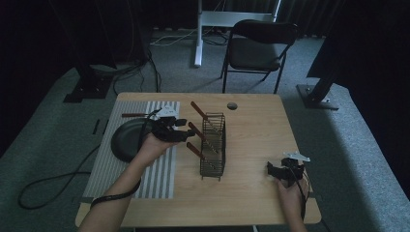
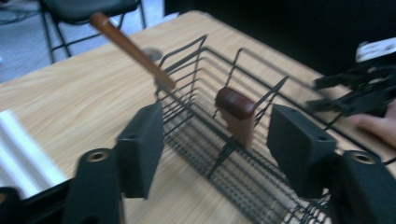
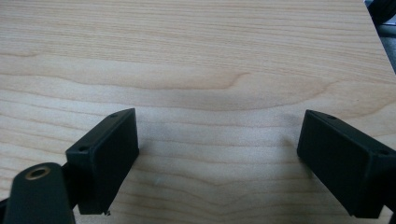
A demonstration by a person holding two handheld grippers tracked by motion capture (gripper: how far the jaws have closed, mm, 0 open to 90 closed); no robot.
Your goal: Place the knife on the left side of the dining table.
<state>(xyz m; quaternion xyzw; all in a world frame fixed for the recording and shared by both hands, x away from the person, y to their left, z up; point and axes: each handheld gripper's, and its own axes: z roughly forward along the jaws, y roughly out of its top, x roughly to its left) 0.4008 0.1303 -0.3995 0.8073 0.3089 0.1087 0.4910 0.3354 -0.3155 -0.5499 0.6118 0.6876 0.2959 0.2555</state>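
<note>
Middle handle [image 1: 196,130]: pokes out of the left side of the wire basket [image 1: 212,145], tilted up, blade end down among the wires.

Nearest first. Right of the basket and toward the table's [image 1: 256,130] front edge, right gripper [image 1: 274,170] resting low in the person's hand, jaws spread wide over bare wood, nothing between them. Same story from its own camera [image 3: 217,154]: wood grain and two parted pads.

Now the action. Left gripper [image 1: 191,136] right up against the basket's left side, jaws either side of that handle. Not clamped yet: the left gripper view [image 2: 217,144] leaves a gap between each pad and the rounded dark-red end [image 2: 236,112]. Can't read that gap from the high view at all, just a dark clump of hand and gripper.

Looks light and rigid, smooth wood, maybe a touch slippery. Best pinched across the flats just below the rounded end, then drawn out along its own slant so the blade doesn't snag the wires.

Another handle [image 1: 194,150] on the nearer side, a third [image 1: 197,110] farther along, long and pale brown in the left gripper view [image 2: 130,46].

Left of the basket, a black plate [image 1: 126,140] on a striped mat [image 1: 159,179], one loose utensil [image 1: 133,115] just beyond the plate. Beyond the basket, off the table, a folding chair [image 1: 258,46].
</note>
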